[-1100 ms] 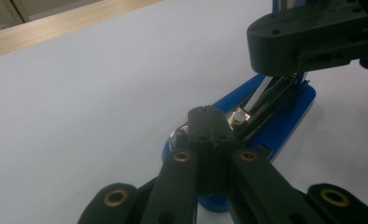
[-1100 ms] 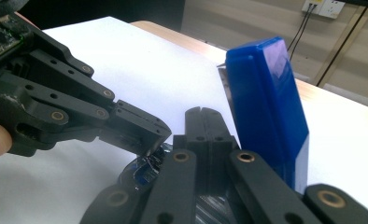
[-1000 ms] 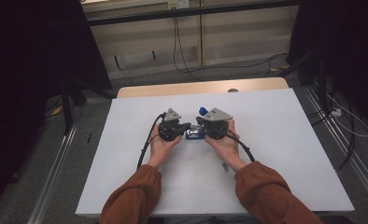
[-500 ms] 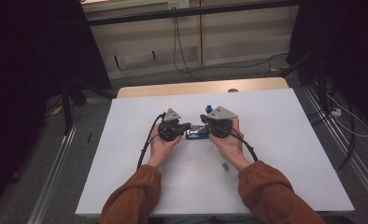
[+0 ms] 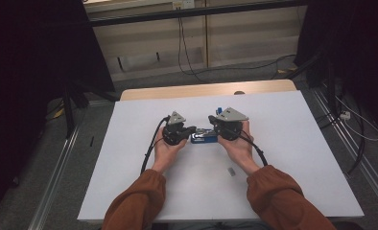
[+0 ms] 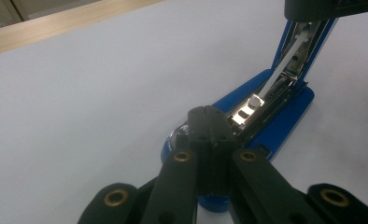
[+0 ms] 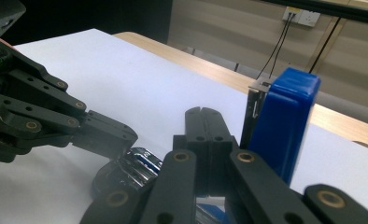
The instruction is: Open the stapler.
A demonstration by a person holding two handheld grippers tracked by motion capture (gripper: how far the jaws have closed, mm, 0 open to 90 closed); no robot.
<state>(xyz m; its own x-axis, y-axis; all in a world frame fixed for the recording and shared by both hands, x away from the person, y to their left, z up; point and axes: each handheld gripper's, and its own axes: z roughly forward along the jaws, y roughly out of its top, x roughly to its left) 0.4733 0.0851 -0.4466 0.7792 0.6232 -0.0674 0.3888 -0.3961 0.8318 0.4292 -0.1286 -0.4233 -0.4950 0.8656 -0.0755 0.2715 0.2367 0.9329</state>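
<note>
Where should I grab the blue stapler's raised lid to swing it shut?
Probably the free blue tip of the stapler's lid, taken across its flat sides from above. It stands nearly upright over the base, hinged low, so the tip gives most leverage and keeps fingers away from the open magazine.

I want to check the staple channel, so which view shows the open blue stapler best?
The left gripper view: the stapler lies hinged open, its metal channel exposed. The right gripper view shows its raised blue top; the high view shows it small between both grippers.

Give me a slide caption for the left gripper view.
Left gripper, jaws shut, rests on the opened blue stapler on the white table.
</note>
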